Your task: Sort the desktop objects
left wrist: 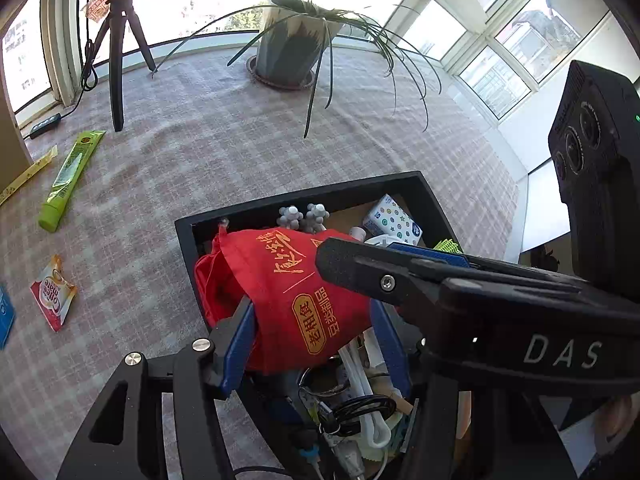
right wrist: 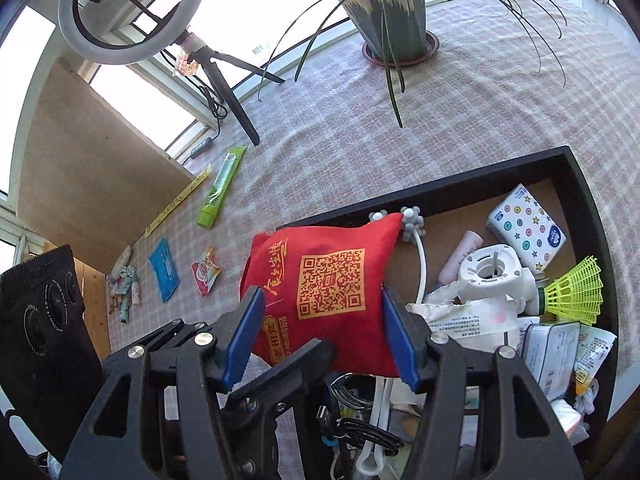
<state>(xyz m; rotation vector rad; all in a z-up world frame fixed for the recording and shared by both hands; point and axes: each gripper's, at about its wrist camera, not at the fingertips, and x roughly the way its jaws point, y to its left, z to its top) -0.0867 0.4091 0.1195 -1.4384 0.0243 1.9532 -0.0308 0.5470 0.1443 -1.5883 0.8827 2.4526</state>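
Observation:
A red cloth bag with gold print lies over the near left corner of a black tray. My left gripper has its blue fingers on both sides of the bag's lower end. My right gripper also has its blue fingers on both sides of the bag, which shows a QR code. The right gripper's arm crosses the left wrist view above the tray. The tray holds several items: a tissue pack, a white plastic part, a yellow shuttlecock, cables.
A green tube, a coffee sachet, a blue packet and a yellow stick lie on the checked tablecloth to the left. A potted plant and a tripod stand at the back.

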